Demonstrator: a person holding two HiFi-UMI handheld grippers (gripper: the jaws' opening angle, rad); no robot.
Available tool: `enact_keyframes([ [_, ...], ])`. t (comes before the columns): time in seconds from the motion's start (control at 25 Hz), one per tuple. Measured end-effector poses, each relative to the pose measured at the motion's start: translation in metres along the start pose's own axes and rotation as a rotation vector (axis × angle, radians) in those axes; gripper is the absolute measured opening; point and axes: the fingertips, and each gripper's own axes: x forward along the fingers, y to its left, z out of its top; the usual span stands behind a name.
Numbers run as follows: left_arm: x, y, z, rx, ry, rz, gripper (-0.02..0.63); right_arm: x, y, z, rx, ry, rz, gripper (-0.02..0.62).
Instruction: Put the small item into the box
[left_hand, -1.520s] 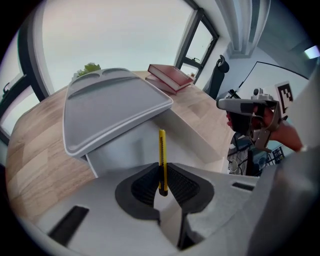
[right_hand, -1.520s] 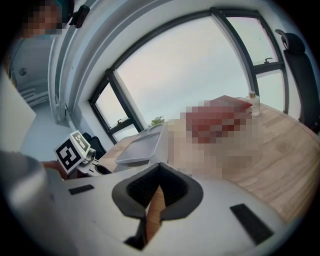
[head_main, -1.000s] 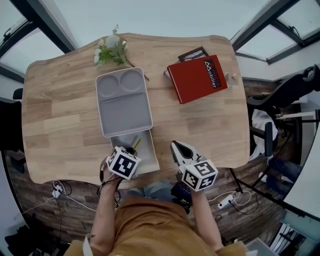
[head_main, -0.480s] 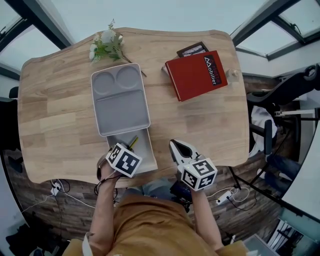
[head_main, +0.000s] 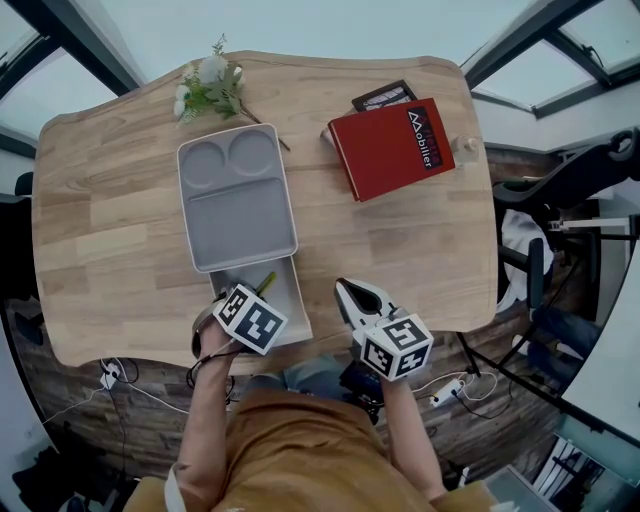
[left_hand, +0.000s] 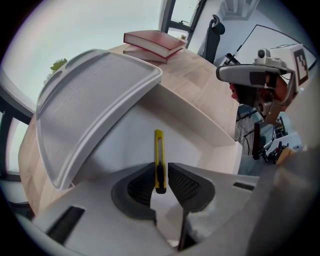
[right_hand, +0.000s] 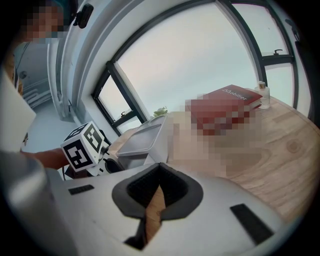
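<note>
A yellow utility knife (left_hand: 159, 159) is pinched at its near end by my left gripper (left_hand: 160, 175), which is shut on it. The knife points into the open white box (left_hand: 210, 127) and hangs over the box floor; whether it touches I cannot tell. From the head view the knife (head_main: 266, 282) and left gripper (head_main: 261, 293) are over the box (head_main: 291, 303) at the table's near edge. The grey lid (head_main: 237, 195) leans over the box's far part. My right gripper (head_main: 349, 293) hovers to the right of the box, shut with nothing in it (right_hand: 159, 174).
A red book (head_main: 388, 148) lies on a dark one at the far right of the wooden table (head_main: 110, 250). A sprig of white flowers (head_main: 210, 88) lies beyond the lid. A small bottle (head_main: 463, 146) stands by the book. Cables and a chair sit past the table's edges.
The head view has shifted a little, so the table sits slightly higher and more to the left. My left gripper still holds the knife over the box. The right gripper has barely moved.
</note>
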Motion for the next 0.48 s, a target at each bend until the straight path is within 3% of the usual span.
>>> enact_keyframes([
  [0.24,-0.002,0.000,0.008,-0.008,-0.067,-0.007,0.074,-0.003,0.001,-0.003,0.002,0.003,0.000,0.005],
  [0.48,-0.009,-0.001,0.014,-0.077,-0.151,-0.072,0.077,-0.006,0.006,0.003,-0.014,-0.010,0.004,0.005],
])
